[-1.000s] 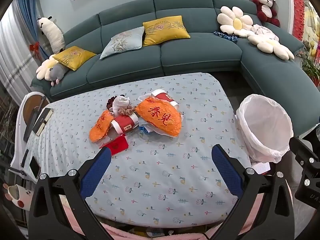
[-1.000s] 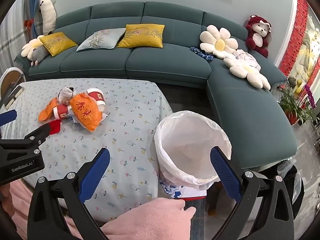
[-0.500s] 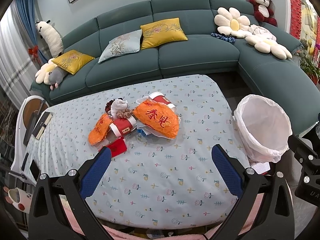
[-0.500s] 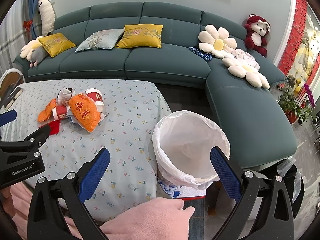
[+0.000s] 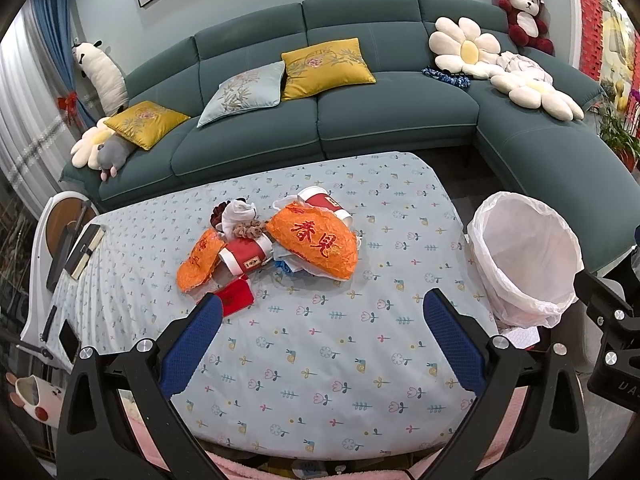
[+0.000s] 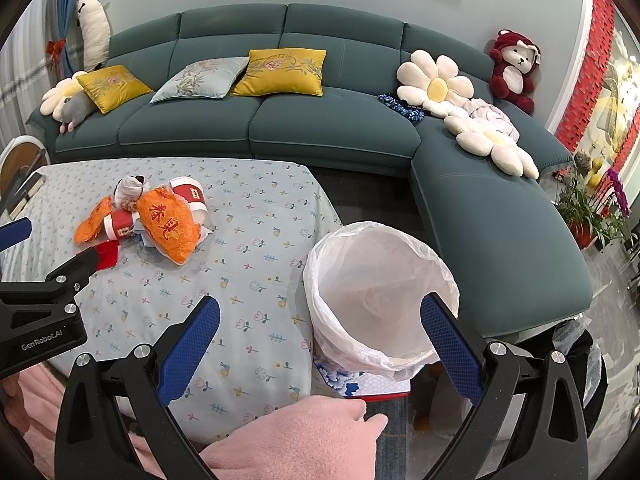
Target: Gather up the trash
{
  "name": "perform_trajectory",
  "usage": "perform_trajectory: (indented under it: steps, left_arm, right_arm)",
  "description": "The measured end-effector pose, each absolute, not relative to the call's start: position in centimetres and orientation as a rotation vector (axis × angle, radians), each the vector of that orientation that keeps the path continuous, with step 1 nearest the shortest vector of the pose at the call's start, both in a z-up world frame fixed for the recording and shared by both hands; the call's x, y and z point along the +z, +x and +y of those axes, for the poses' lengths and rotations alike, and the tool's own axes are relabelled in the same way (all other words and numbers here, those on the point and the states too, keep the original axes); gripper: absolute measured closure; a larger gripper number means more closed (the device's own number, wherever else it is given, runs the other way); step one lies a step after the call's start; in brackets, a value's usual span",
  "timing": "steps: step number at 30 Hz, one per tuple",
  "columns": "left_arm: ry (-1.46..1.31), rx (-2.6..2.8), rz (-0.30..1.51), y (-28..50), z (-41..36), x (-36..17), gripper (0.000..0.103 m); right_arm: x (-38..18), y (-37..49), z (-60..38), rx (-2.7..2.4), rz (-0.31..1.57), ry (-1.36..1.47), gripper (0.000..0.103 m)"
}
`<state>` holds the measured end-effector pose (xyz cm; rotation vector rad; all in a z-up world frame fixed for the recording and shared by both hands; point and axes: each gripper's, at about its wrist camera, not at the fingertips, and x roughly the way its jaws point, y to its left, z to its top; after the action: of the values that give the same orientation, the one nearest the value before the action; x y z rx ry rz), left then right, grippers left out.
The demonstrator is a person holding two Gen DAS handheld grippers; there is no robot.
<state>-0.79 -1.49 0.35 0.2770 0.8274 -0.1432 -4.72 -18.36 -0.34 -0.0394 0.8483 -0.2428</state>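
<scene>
A pile of trash lies mid-table: a large orange wrapper [image 5: 316, 242] [image 6: 168, 220], a smaller orange wrapper [image 5: 198, 260], red-and-white paper cups [image 5: 244, 256] [image 5: 326, 202], a white crumpled wad [image 5: 236, 216] and a red packet [image 5: 236, 298]. A bin with a white liner [image 5: 524, 264] [image 6: 376, 292] stands at the table's right edge. My left gripper [image 5: 322, 340] hovers open over the near tablecloth, its left fingertip close to the red packet. My right gripper [image 6: 320, 344] is open, straddling the bin's near rim. Both hold nothing.
A floral tablecloth covers the table [image 5: 320, 380]. A teal corner sofa [image 5: 360, 112] with cushions and plush toys runs behind and to the right. Books [image 5: 84, 250] lie at the table's left end. A pink-clad knee [image 6: 288, 440] sits below the right gripper.
The left gripper has drawn back and risen slightly, so the trash pile sits a little lower and closer to its left finger. The right gripper shifted slightly; the bin appears marginally nearer.
</scene>
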Motion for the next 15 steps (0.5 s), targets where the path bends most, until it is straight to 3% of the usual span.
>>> perform_trajectory:
  steps: [15]
  left_arm:
    - [0.263,-0.128,0.833,-0.53,-1.1,0.42,0.007]
  right_arm:
    - [-0.16,-4.61,-18.45,-0.24,0.847,-0.045,0.007]
